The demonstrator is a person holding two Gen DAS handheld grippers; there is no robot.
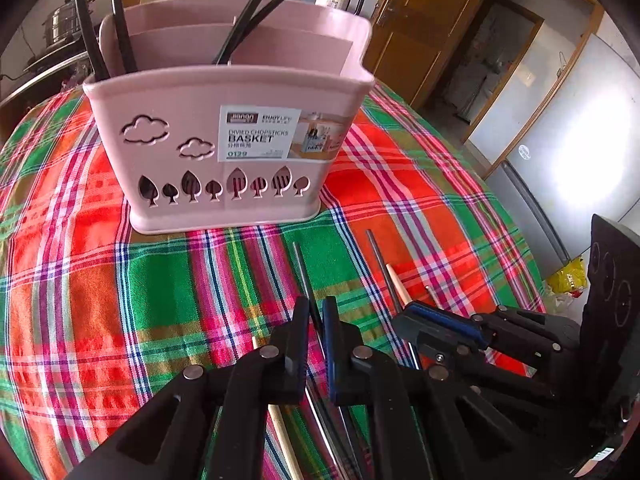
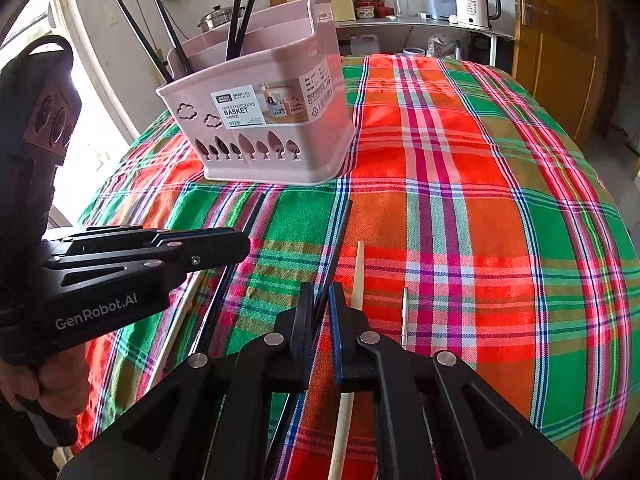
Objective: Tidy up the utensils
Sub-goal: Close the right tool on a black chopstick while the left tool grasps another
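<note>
A pink divided chopsticks basket (image 1: 224, 144) (image 2: 264, 120) stands on the plaid tablecloth and holds several black chopsticks (image 1: 120, 20) (image 2: 240, 12). My left gripper (image 1: 316, 312) (image 2: 224, 248) is nearly closed around a dark chopstick (image 1: 302, 268) lying on the cloth. My right gripper (image 2: 318, 304) (image 1: 416, 316) is nearly closed around another dark chopstick (image 2: 340, 232). A wooden chopstick (image 2: 359, 276) (image 1: 396, 280) lies just right of it, and another wooden one (image 1: 280, 432) lies under my left gripper. A thin metal chopstick (image 2: 405, 312) lies further right.
The plaid tablecloth (image 2: 480, 200) (image 1: 100, 280) covers a round table. Behind it a counter holds an electric kettle (image 2: 476, 2), jars and a steel pot (image 1: 64, 20). A wooden door (image 2: 560, 40) stands at the right.
</note>
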